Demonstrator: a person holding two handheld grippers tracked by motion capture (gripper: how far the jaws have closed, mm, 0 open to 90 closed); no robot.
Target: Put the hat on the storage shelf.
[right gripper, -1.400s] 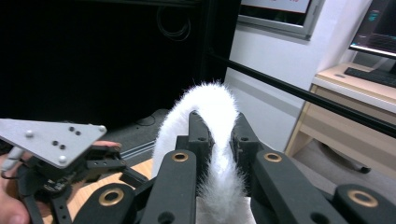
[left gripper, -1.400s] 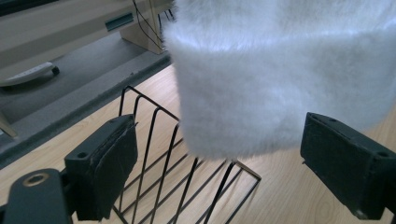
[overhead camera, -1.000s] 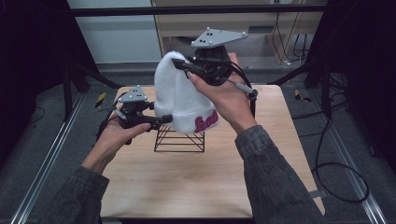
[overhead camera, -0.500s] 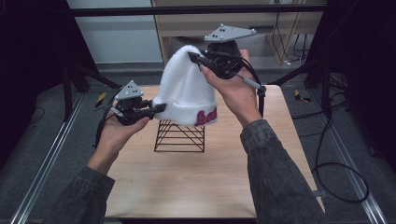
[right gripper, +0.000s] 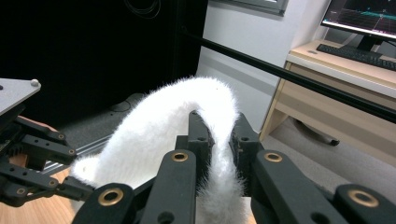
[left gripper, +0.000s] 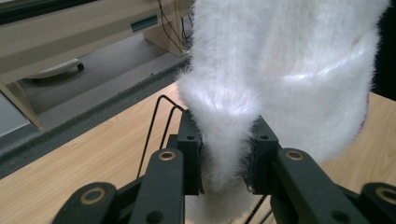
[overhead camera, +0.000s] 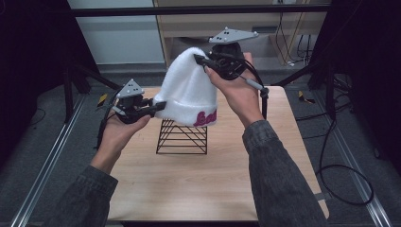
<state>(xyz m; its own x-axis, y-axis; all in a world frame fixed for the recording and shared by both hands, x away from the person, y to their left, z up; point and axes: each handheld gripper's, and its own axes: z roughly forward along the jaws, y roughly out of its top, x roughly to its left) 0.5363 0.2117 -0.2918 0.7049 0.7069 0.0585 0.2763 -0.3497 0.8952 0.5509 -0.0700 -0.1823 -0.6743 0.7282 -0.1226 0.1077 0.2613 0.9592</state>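
Note:
A fluffy white beanie with pink lettering on its cuff hangs in the air above a black wire rack on the wooden table. My left gripper is shut on the cuff's left edge; in the left gripper view the jaws pinch a fold of the beanie, with the rack behind. My right gripper is shut on the crown from the upper right. In the right gripper view its jaws clamp the beanie, and the left gripper shows at the far left.
The rack stands near the table's middle, with bare wood in front of it. A black stand rises by the right hand. Behind the table are a desk and a black crossbar. Cables lie on the floor at the right.
The left jaws have closed on the beanie's cuff edge. The right gripper has shifted a little to the right with the crown, so the beanie now hangs stretched between both grippers.

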